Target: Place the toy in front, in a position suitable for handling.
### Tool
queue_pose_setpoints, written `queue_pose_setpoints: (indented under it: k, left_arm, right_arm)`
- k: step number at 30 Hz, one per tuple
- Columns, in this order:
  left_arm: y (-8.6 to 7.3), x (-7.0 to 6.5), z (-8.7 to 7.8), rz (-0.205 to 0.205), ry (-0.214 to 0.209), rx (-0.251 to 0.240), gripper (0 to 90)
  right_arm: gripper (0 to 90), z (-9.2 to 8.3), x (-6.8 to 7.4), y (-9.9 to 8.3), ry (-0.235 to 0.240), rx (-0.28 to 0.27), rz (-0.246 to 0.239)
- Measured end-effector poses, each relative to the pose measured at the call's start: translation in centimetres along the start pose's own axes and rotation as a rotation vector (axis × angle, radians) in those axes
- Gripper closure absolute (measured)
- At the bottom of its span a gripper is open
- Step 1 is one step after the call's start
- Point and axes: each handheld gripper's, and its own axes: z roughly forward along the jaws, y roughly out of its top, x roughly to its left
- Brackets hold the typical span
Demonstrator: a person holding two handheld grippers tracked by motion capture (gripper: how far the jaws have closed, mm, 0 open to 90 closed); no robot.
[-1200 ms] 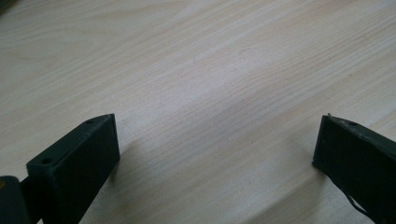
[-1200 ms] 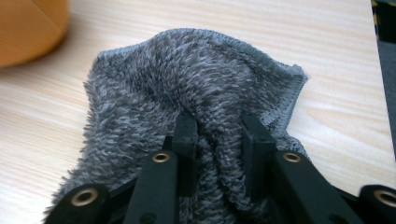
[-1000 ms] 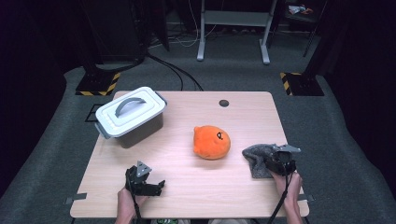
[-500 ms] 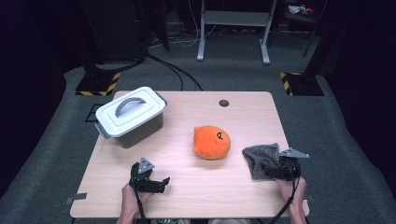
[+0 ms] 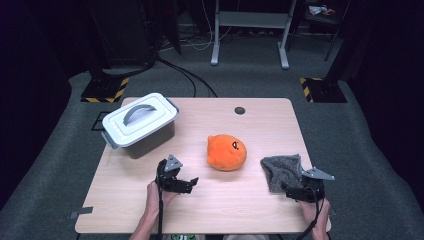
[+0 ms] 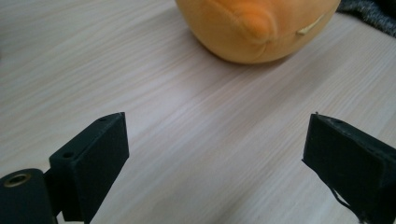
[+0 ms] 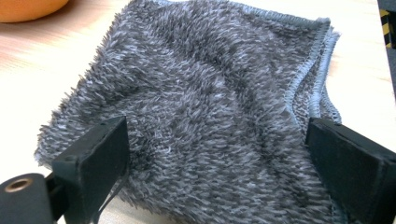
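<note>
1. Between the right gripper's (image 7: 217, 154) black jaws, in the right gripper view, lies the grey cloth (image 7: 210, 107). The jaws stand wide, one at each lower corner of the frame, and have just been opening; the pads do not press on the cloth, which lies loose on the table.
2. Left gripper (image 6: 215, 158), left gripper view: jaws wide apart, having just closed in a little, with bare wood grain between them and nothing held.
3. Orange plush toy (image 6: 257, 28) sits at the top centre of that view, ahead of the jaws and apart from them; a corner of the grey cloth shows at the upper right edge.
4. High view: left gripper (image 5: 186, 184) is at lower centre-left of the frame, jaws pointing right toward the plush toy (image 5: 227, 152), near it but not touching.
5. High view: right gripper (image 5: 295, 191) is at lower right, at the near edge of the cloth (image 5: 281, 171). The cloth lies rumpled, near the table's right edge and just right of the toy.
6. A hand (image 5: 159, 196) comes in from the bottom edge behind the left gripper.
7. Lidded white-and-grey box (image 5: 141, 124) with a grey handle sits at the upper left of the table (image 5: 220, 215), well apart from both grippers.
8. A small dark round grommet (image 5: 240, 110) sits near the table's far edge.
</note>
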Motion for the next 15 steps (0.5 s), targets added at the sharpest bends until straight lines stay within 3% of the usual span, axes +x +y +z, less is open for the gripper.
queue_pose_setpoints:
  k: [7, 12, 15]
  left_arm:
    - [2.5, -0.7, 1.9, 0.068, -0.019, 0.002, 14.8]
    - [3.8, -0.9, 2.9, 0.089, -0.011, 0.006, 23.5]
    - [4.2, -0.9, 3.5, 0.103, -0.031, 0.020, 26.5]
  right_arm:
    - [5.9, -0.1, 0.1, -0.1, 0.008, -0.012, 0.005]
    - [6.4, -0.1, 0.0, -0.2, 0.007, -0.016, 0.001]
    - [6.5, -0.1, 0.0, -0.2, 0.006, -0.014, 0.001]
